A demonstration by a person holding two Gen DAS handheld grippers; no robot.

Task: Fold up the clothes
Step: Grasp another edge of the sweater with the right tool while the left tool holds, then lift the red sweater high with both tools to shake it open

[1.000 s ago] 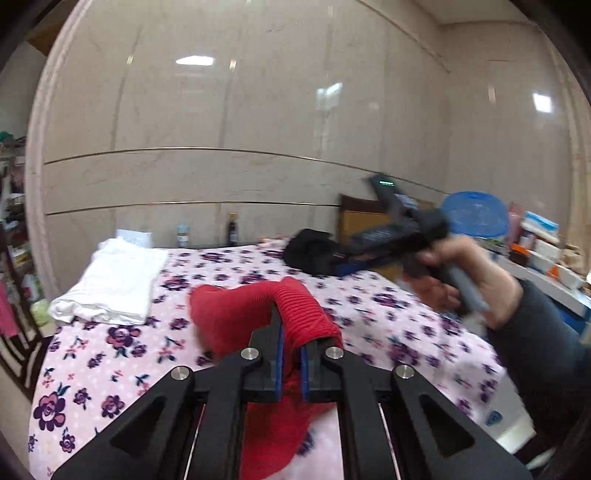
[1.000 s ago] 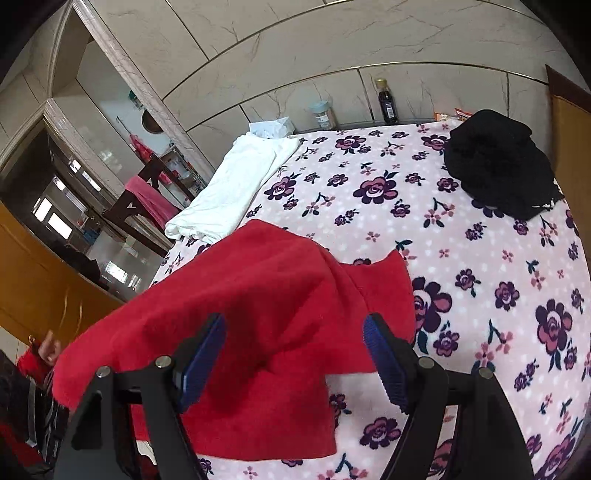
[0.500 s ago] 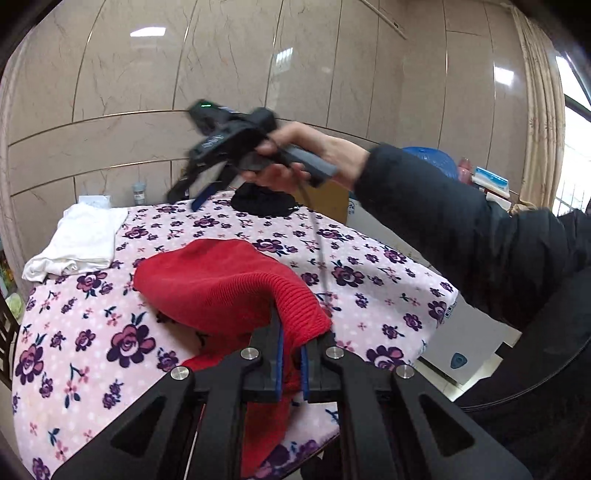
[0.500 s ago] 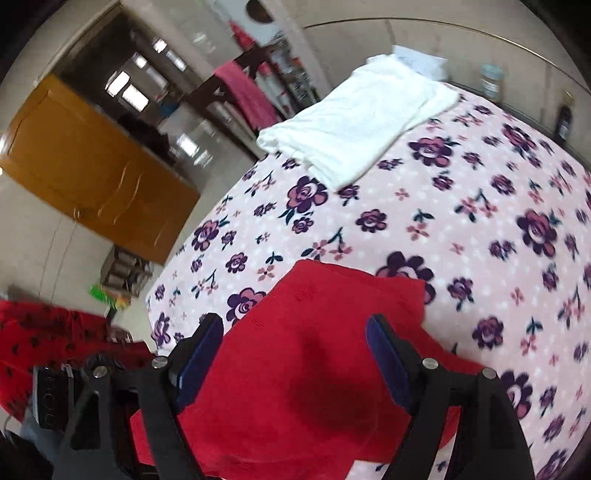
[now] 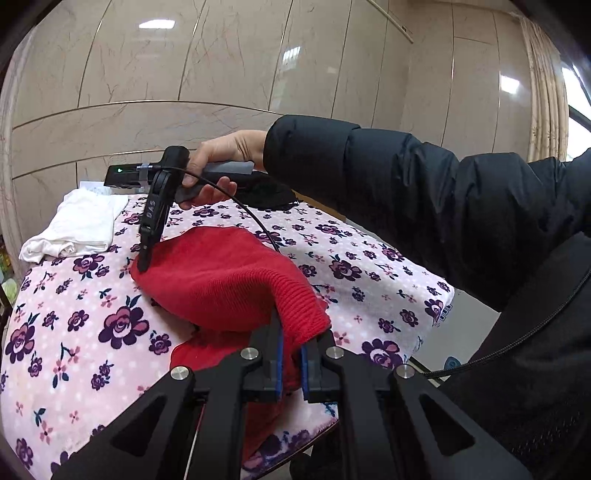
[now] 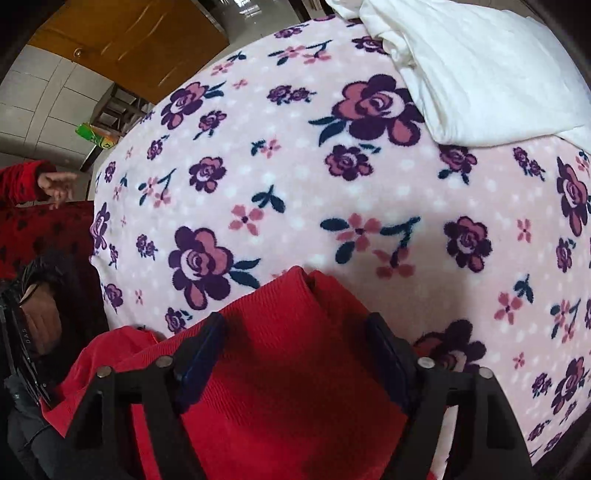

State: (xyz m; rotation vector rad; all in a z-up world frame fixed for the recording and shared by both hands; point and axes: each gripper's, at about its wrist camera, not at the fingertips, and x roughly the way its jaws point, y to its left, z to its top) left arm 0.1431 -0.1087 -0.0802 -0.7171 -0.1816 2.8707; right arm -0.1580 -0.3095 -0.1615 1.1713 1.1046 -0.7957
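Left gripper [image 5: 290, 363] is clamped on the red sweater's [image 5: 229, 280] near hem; right gripper [image 6: 295, 354], jaws just narrowing but still apart, straddles its far edge on the flowered worktop [image 6: 295, 166]. Judging by this, the next move is pinching that edge, then folding.

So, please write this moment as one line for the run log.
left claw: shut on red sweater | right claw: open, closing, over sweater's far edge | white garment: folded aside | fold: not yet done

A home room: floral fleece blanket [image 6: 295, 177], marble wall panels [image 5: 229, 74], wooden cabinet [image 6: 129, 33], curtain [image 5: 546, 92].
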